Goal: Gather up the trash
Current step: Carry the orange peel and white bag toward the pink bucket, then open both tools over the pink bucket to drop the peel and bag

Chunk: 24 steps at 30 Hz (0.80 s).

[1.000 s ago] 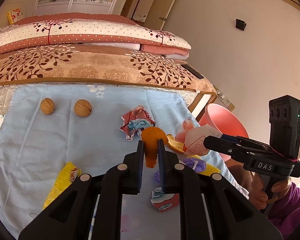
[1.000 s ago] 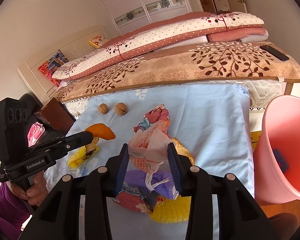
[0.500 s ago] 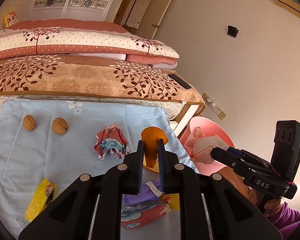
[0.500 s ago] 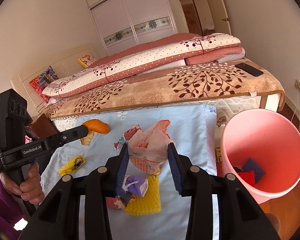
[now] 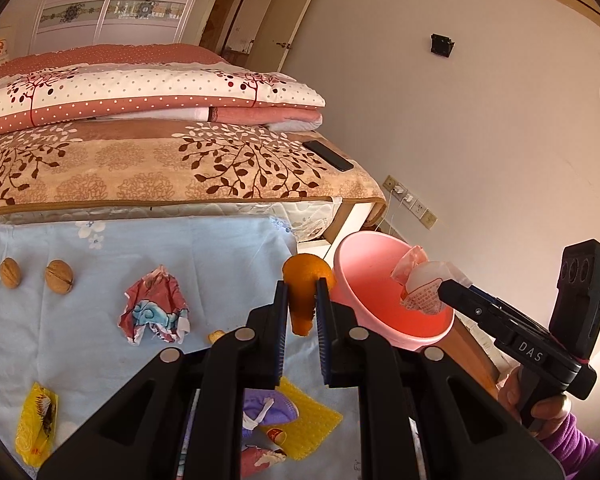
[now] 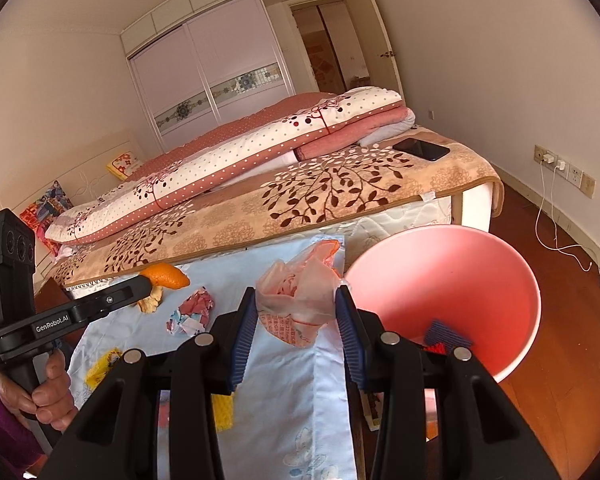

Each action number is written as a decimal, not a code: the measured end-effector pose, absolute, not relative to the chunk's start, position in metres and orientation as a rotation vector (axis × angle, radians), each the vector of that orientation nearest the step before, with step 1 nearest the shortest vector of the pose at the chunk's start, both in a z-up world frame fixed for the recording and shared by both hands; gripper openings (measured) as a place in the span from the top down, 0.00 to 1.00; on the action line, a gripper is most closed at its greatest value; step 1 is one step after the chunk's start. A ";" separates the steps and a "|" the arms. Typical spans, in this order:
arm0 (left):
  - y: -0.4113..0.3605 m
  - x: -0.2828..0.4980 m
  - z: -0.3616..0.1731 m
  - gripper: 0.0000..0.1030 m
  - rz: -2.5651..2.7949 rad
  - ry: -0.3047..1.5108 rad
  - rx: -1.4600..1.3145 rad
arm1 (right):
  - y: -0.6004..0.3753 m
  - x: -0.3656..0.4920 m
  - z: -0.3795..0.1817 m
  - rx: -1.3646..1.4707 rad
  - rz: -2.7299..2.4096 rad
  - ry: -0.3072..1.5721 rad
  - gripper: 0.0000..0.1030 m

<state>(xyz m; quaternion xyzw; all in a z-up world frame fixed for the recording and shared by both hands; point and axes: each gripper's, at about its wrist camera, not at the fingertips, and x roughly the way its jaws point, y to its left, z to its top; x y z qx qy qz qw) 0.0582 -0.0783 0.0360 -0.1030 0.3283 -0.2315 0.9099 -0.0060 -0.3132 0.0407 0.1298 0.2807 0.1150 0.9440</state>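
- Orange peel [image 5: 305, 292] pinched betw. left gripper [image 5: 302, 308] pads, just beside pink bin [image 5: 364, 264] rim, above blue cloth [image 5: 204, 248].
- Crumpled plastic bag [image 6: 300, 304] clamped in right gripper [image 6: 296, 320], near bin's edge.
- Paper wad [image 5: 154, 308], walnuts [image 5: 59, 276] lie on cloth.

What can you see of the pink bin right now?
The pink bin is a round, smooth, plastic-looking bucket that flares wider toward its open rim. It stands upright on the wooden floor beside the blue-covered surface, near the bed's foot corner. Inside lie a dark blue ribbed piece and something red. Nothing visibly touches its rim; in the left wrist view the bagged trash appears above its opening.
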 end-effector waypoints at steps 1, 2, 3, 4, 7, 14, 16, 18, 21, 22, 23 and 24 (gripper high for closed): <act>-0.082 0.059 0.037 0.87 -0.482 0.676 -0.210 | -0.319 -0.006 0.041 0.270 0.221 0.567 0.62; -0.087 0.060 0.038 0.87 -0.487 0.674 -0.208 | -0.324 -0.006 0.041 0.276 0.208 0.563 0.62; -0.090 0.061 0.039 0.87 -0.491 0.673 -0.208 | -0.329 -0.007 0.041 0.283 0.196 0.560 0.62; -0.094 0.062 0.039 0.87 -0.495 0.673 -0.208 | -0.334 -0.007 0.040 0.289 0.184 0.558 0.62; -0.104 0.066 0.041 0.87 -0.510 0.674 -0.207 | -0.348 -0.008 0.040 0.304 0.154 0.550 0.62; -0.129 0.071 0.044 0.87 -0.549 0.677 -0.180 | -0.373 -0.011 0.035 0.337 0.099 0.545 0.62; -0.136 0.072 0.045 0.87 -0.561 0.677 -0.174 | -0.379 -0.011 0.032 0.344 0.085 0.548 0.62; -0.145 0.074 0.047 0.87 -0.572 0.676 -0.167 | -0.385 -0.011 0.030 0.347 0.070 0.550 0.62; -0.156 0.076 0.047 0.87 -0.589 0.678 -0.159 | -0.391 -0.012 0.026 0.348 0.051 0.556 0.62; -0.160 0.078 0.047 0.87 -0.594 0.680 -0.155 | -0.393 -0.012 0.025 0.351 0.046 0.559 0.62; -0.163 0.078 0.046 0.87 -0.599 0.682 -0.151 | -0.395 -0.012 0.023 0.353 0.041 0.562 0.62; -0.167 0.079 0.046 0.87 -0.605 0.685 -0.147 | -0.396 -0.012 0.021 0.355 0.037 0.566 0.62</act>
